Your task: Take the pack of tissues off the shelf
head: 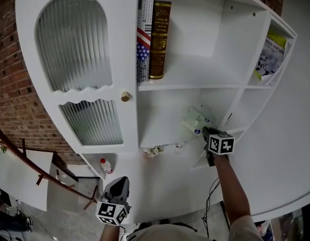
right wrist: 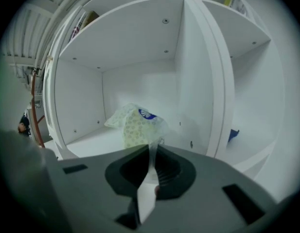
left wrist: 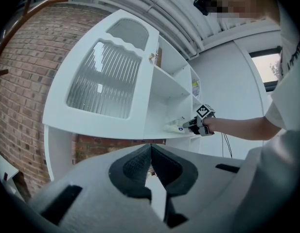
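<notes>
Right gripper (right wrist: 150, 160) is pinching the wrapper edge of the pack of tissues (right wrist: 135, 124) inside the white shelf (head: 160, 118); left gripper (left wrist: 150, 163) is hanging low, jaws together, empty.

The right gripper (head: 205, 131) touches the pack of tissues (head: 194, 120) in the white shelf (head: 195, 87), below two books (head: 159, 39).

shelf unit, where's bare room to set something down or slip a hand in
Barest: the upper compartment of the white shelf unit right of the brown and flag-striped upright books, and the middle compartment's floor left of the pale green plastic pack of tissues. Crowded at that compartment's right, where the right gripper pinches the pack.
</notes>
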The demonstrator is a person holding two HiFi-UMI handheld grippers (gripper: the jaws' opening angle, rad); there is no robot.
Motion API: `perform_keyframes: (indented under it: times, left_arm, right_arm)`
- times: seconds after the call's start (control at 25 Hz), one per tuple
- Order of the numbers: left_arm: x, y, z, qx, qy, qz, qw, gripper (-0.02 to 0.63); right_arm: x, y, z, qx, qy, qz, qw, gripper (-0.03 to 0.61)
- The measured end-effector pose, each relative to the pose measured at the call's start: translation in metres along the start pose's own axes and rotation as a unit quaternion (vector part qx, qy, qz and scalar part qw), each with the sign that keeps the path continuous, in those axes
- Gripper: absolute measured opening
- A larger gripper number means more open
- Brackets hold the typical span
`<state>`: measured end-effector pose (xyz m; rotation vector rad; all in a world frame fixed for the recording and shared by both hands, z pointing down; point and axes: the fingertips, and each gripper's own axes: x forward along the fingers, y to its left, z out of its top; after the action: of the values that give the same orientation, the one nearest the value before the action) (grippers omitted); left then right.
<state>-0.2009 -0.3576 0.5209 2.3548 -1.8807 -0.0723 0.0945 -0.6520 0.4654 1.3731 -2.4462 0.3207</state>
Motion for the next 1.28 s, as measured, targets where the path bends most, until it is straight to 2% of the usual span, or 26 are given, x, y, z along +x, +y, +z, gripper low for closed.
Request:
perform_keyframes:
  times: [0.28,0.92,1.28]
  left_arm:
    - [-0.006,-0.005,-0.002,0.004,0.003,-0.027,0.9996,0.025]
    - [-0.033,-0.018,-0.018,0.011,0.026,-0.103,0.9943,0.025]
    - [-0.04,-0.027,-0.024,0.005,0.026,-0.101,0.9945,0.025]
  right_arm:
    - [-0.037,0.019,-0.007,0.015,-0.018,0.008,1.0,0.031]
    - [-0.128,0.063,-0.055,0.075,-0.045,0.003,0.996,0.031]
    - [-0.171,0.076,-0.078,0.093,-0.062,0.009,0.994,0.031]
